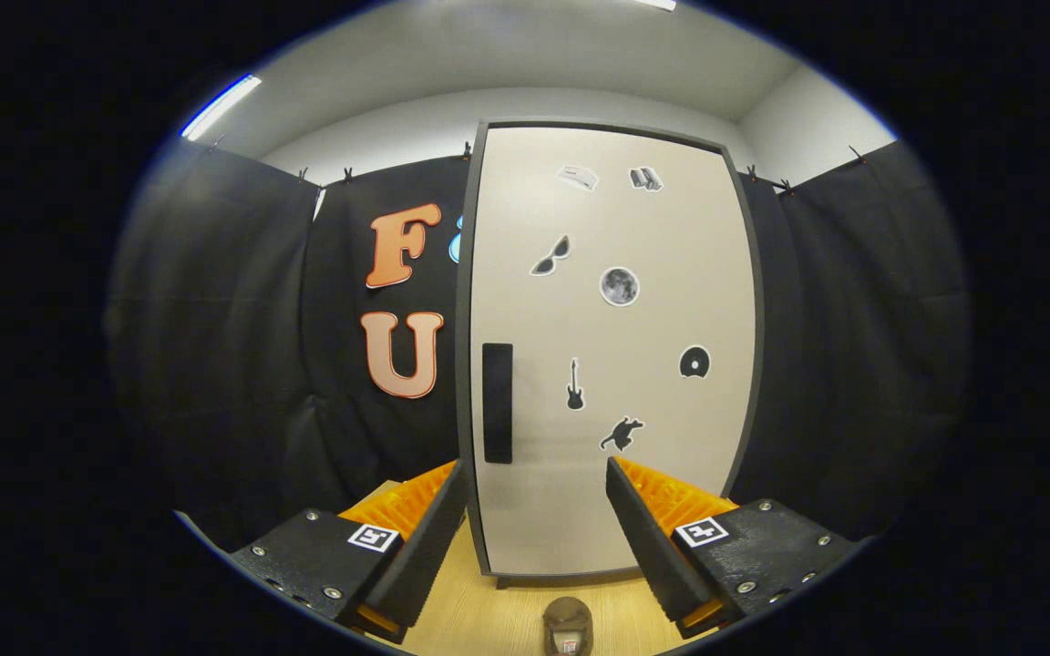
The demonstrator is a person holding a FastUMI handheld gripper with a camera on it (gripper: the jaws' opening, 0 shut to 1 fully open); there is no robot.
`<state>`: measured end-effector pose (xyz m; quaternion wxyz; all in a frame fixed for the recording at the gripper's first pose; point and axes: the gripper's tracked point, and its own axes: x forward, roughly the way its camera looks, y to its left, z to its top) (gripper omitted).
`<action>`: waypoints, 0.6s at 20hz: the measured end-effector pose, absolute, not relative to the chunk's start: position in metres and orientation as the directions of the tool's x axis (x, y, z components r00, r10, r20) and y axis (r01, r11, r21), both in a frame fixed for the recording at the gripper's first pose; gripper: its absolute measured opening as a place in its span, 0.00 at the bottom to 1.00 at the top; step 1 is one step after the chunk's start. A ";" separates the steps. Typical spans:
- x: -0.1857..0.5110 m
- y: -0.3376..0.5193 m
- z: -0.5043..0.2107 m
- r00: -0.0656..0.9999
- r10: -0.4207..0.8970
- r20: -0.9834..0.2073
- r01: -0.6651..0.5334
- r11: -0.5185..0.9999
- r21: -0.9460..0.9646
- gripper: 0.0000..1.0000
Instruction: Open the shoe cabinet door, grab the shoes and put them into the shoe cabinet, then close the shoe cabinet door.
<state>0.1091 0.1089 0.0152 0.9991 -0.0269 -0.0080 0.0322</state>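
Gripper (pixel 536 474): two ribbed wedge fingers on black textured mounting blocks (silver screws at corners), square black-and-white marker tag on each.

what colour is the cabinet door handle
Black, a vertical bar on the door's left side, handle, gripper view; gripper open.

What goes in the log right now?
door: shut | handle: untouched | tongs: open, facing door | shoe: on table

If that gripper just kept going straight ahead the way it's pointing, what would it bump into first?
Most likely the shoe cabinet door, shut and standing right ahead. The gripper is open, its fingers spread before the door's lower part, the dark handle just above the left finger. Depth is hard to judge. A shoe lies on the floor below.
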 end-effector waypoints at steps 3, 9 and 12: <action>0.138 0.130 0.017 0.996 0.086 0.023 -0.084 0.995 -0.061 0.95; 0.196 0.148 0.017 0.997 0.074 0.033 -0.072 0.996 -0.044 0.95; 0.214 0.144 0.012 0.998 0.053 0.020 -0.052 0.998 -0.043 0.95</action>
